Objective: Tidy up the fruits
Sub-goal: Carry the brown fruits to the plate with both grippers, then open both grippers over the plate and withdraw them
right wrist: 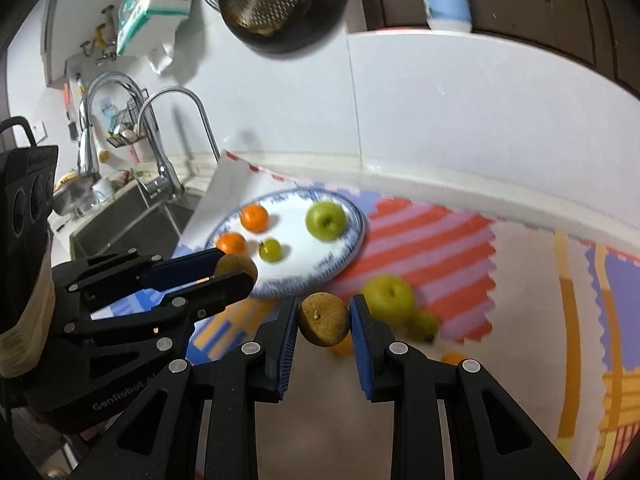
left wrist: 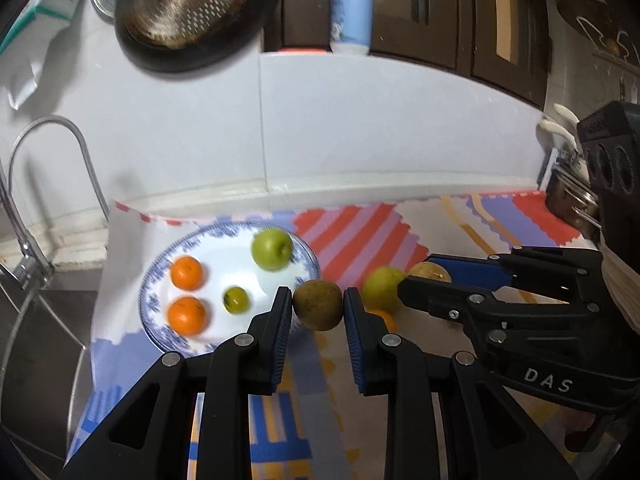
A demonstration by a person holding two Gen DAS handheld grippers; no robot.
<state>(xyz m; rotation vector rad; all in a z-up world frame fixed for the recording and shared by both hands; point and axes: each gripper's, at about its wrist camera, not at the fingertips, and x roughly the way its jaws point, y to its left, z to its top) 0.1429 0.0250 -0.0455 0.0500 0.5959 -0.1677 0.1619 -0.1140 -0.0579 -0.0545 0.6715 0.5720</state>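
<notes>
While both tools carry fruit, I log the scene from left to right:

Plate [left wrist: 154, 292]: a blue-rimmed plate on the patterned mat; it holds two oranges [left wrist: 187, 273], a small green fruit [left wrist: 235, 300] and a green apple [left wrist: 272, 249].

Left tool [left wrist: 318, 306]: clenched on a brown kiwi [left wrist: 319, 306], held just beside the plate's near rim.

Loose fruit: a yellow-green apple [right wrist: 387, 298], a smaller green fruit [right wrist: 423, 325] and at least one orange piece [right wrist: 454, 359] lie on the surface [right wrist: 532, 320] to the right of the plate.

Right tool [right wrist: 324, 325]: clenched on a second brown kiwi [right wrist: 324, 324], above the loose fruit.

Progress: I judge the task about half done; four fruits are plated, two are in transit, several remain.

Remaining: I must set both kiwis on the plate, then collect the loose pieces.
</notes>
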